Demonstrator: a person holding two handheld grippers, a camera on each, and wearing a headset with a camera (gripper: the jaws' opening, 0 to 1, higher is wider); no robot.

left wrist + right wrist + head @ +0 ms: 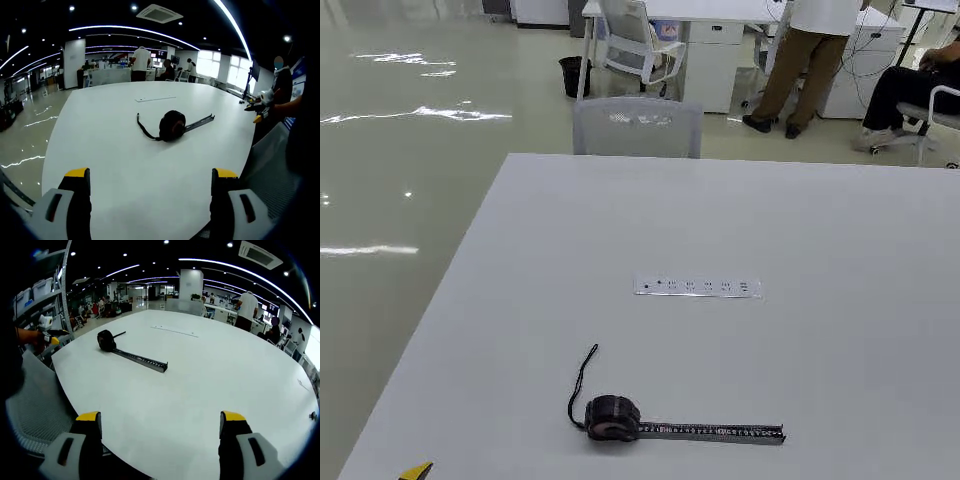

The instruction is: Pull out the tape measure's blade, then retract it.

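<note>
Tape measure [612, 418] lies low in the head view, a little left of centre, on the white table [720, 220]. Its blade [715, 433] is already part way out and runs flat to the right from the dark case [610, 415]. A black strap [582, 380] curls up and left from the case. A socket strip [697, 288] is set in the table well above it, out of the way.

My left gripper [151, 173] is wide open with nothing between the jaws, and it hangs off the table edge. In its view the case sits dead centre, blade trailing to the right. My right gripper [160, 416] is just as wide and bare, also off the edge. In its view the blade's free end sits just left of centre and the case lies in the upper left.

I judge neither pull nor retract can go on until I close in. To do it well, I would bring the left down over the case, gripping across its flat sides and clear of the strap, so it cannot skid on the smooth top. With the right I would pinch the blade near its tip, flat between the pads. Any pull should run straight along the blade, not upward, or it will buckle. For the return I would feed it back slowly, not let it snap. I cannot tell whether a lock is set.
</note>
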